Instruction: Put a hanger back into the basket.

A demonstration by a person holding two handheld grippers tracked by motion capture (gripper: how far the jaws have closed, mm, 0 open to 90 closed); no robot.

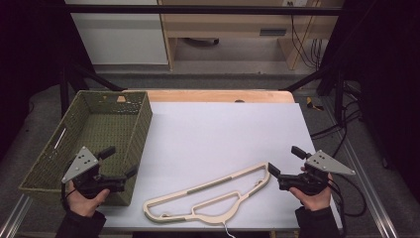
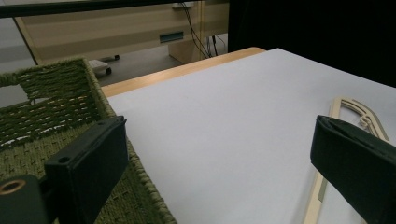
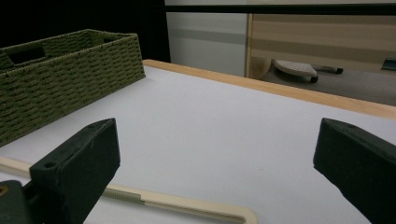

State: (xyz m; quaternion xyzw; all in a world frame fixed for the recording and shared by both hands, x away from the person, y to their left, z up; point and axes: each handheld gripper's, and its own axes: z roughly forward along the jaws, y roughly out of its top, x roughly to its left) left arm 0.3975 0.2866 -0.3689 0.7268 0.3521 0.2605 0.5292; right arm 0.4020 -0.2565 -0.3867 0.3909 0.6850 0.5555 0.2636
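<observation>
The cream frame (image 1: 208, 194) lies flat on the white table (image 1: 223, 134), long axis running diagonally toward the right gripper (image 1: 282, 166), nearer than the left gripper (image 1: 119, 162) beside the basket (image 1: 141, 119); both gape, empty.

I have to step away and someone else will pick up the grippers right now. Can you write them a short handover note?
Left hand-held gripper: open, holding nothing, over the near right corner of the green woven basket.
Right hand-held gripper: open, holding nothing, just beside the right end of the cream hanger.
The hanger lies flat on the white table, near the front edge.
Done: nothing grasped yet; the basket looks empty.
Left: probably grip the hanger and move it, likely into the basket.
</observation>
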